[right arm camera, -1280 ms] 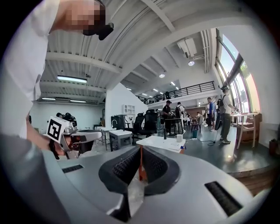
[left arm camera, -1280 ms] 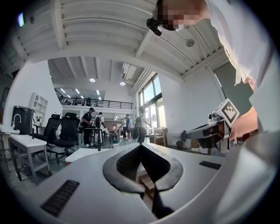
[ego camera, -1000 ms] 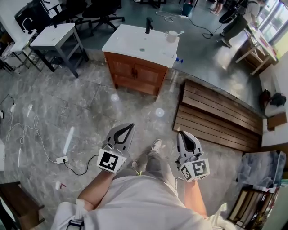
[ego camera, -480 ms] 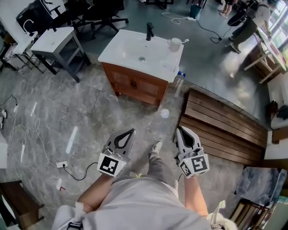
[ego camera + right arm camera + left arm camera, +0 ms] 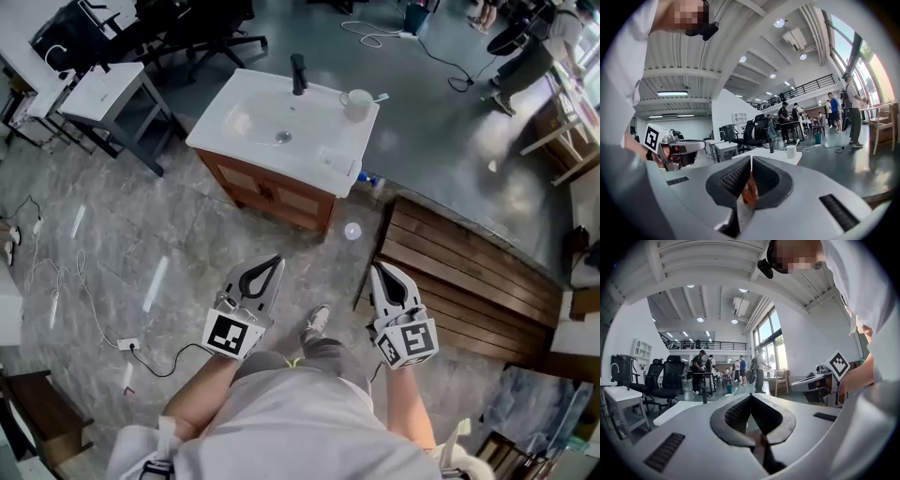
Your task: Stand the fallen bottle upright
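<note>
A clear bottle with a blue cap (image 5: 368, 178) lies on the floor against the right side of the wooden sink cabinet (image 5: 272, 192), partly hidden by the white countertop (image 5: 253, 127). Both grippers are held level in front of the person's body, well short of the cabinet. My left gripper (image 5: 275, 262) is shut and holds nothing. My right gripper (image 5: 380, 271) is also shut and empty. In the left gripper view the left gripper (image 5: 750, 397) has its jaws meeting at the tip. The right gripper (image 5: 751, 159) in the right gripper view points toward the countertop (image 5: 761, 153).
A black faucet (image 5: 298, 72) and a white mug (image 5: 356, 101) stand on the countertop. A slatted wooden platform (image 5: 459, 267) lies at the right. A power strip with cables (image 5: 129, 344) lies on the floor at left. A grey table (image 5: 101, 92) and office chairs stand at back left.
The person has walked forward, so the sink cabinet and the bottle have come closer and lower in the head view. Both grippers stay shut and keep their place before the body.
</note>
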`<action>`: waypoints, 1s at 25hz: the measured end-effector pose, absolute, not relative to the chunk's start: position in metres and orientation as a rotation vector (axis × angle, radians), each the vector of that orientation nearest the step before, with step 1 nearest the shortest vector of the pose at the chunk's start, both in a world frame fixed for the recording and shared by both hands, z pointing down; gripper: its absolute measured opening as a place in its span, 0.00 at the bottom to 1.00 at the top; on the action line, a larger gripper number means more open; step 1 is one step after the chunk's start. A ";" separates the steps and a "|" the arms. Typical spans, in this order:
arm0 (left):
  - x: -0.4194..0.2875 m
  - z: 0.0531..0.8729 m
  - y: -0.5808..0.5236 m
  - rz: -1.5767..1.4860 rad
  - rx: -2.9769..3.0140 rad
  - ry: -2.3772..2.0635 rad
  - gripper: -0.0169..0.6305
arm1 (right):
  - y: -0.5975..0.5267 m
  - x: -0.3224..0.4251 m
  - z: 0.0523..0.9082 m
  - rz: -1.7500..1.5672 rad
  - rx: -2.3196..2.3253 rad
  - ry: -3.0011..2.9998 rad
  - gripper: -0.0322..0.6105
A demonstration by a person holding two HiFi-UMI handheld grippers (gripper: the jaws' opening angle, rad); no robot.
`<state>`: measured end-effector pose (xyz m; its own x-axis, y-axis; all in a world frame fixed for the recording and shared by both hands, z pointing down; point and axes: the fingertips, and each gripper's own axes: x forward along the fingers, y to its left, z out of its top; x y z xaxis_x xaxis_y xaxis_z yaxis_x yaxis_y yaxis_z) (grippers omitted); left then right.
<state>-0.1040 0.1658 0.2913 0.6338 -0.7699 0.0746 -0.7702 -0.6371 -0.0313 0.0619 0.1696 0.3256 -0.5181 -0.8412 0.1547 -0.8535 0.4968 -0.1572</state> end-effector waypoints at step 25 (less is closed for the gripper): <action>-0.103 0.273 0.014 0.106 2.925 -1.317 0.05 | 0.037 0.054 0.312 0.317 1.502 -2.642 0.11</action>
<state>-0.1027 0.0139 0.2735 0.6615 -0.7493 0.0319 -0.7448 -0.6613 -0.0892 0.0535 0.0372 0.3120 -0.5141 -0.8395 0.1762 -0.8573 0.4962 -0.1370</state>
